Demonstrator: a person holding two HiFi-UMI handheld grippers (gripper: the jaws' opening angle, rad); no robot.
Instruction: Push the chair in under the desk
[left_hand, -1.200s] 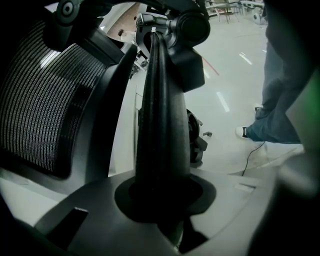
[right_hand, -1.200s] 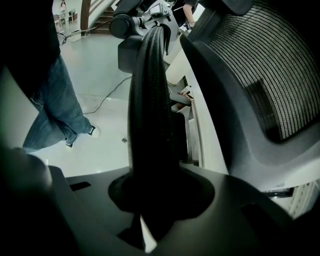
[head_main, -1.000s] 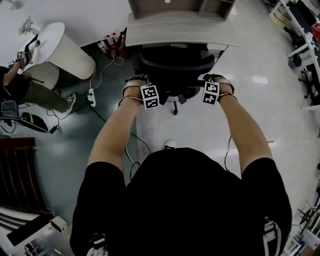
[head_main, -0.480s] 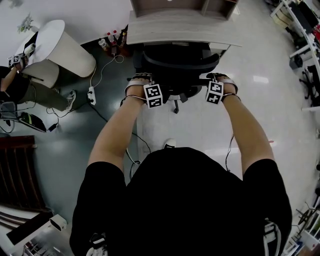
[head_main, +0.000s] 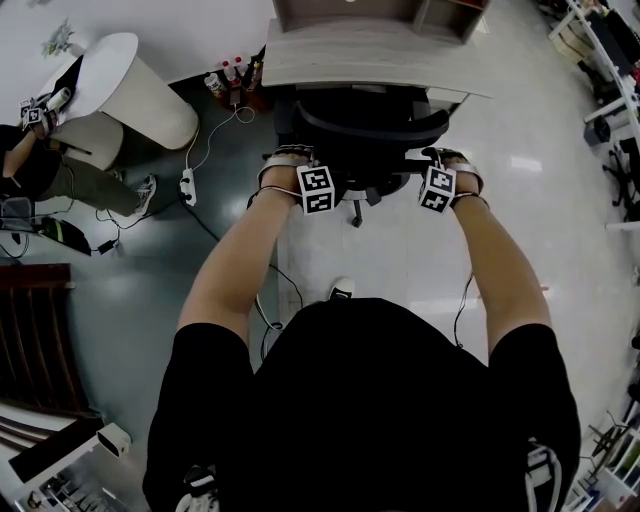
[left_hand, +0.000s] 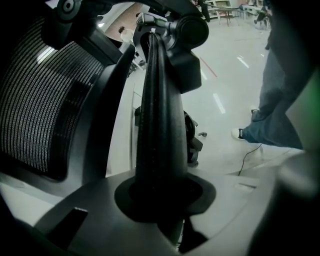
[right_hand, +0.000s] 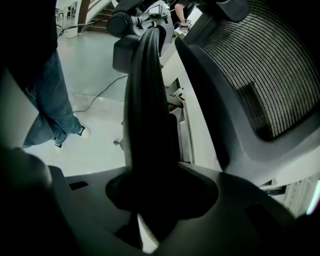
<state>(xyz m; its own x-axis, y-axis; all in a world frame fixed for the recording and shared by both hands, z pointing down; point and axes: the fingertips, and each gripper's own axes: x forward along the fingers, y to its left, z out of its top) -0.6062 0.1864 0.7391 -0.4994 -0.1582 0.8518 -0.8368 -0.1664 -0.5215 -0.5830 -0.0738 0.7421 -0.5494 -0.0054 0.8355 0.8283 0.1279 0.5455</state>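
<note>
The left tongs (head_main: 300, 168) are clamped nearly shut on the chair's left armrest (left_hand: 160, 125), whose black bar runs straight up out of the jaws with the mesh backrest (left_hand: 45, 100) close beside it. The right tongs (head_main: 434, 162) sit wider. Their jaws have just been opening, with the right armrest (right_hand: 147, 110) between them and a sliver of pale floor (head_main: 400, 260) showing beside the bar low down, so they look loose around it, not pressing. Both forearms reach out ahead of the person, roughly side by side, and the hands are level with each other at the two sides of the chair (head_main: 365, 130). Both tongs tip forward and down. The chair stands right up against the near edge of the grey wood tabletop (head_main: 370, 55). Its dark backrest curves just outside that edge, and the seat can't be seen from above.
</note>
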